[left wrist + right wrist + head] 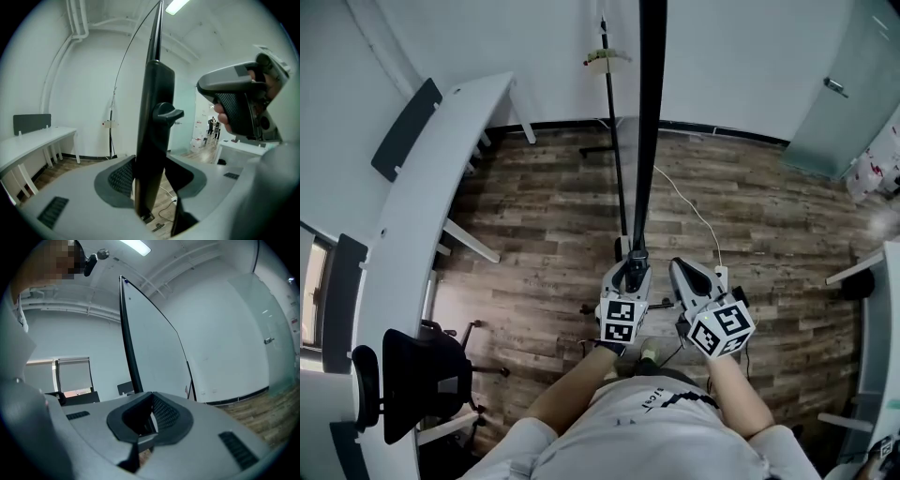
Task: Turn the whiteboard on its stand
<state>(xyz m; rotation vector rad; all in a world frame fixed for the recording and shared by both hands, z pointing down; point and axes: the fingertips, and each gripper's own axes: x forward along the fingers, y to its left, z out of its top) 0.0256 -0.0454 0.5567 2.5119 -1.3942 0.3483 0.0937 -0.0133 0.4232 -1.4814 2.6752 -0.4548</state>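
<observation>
the left tool (152, 182) has its grey jaws closed on the dark edge of the board (154, 117), a pad pressed on each side. the edge runs straight up between them, with a black knob (168, 114) sticking out partway up. up at the right, a hand (224, 118) holds the right tool (239, 98), apart from the board. at the left a white counter (37, 140) carries a dark panel (32, 123). a thin pole (111, 126) stands by the far wall on the wood floor (61, 166). people (214, 126) stand far off in a doorway. a light (177, 5) glows overhead.
</observation>
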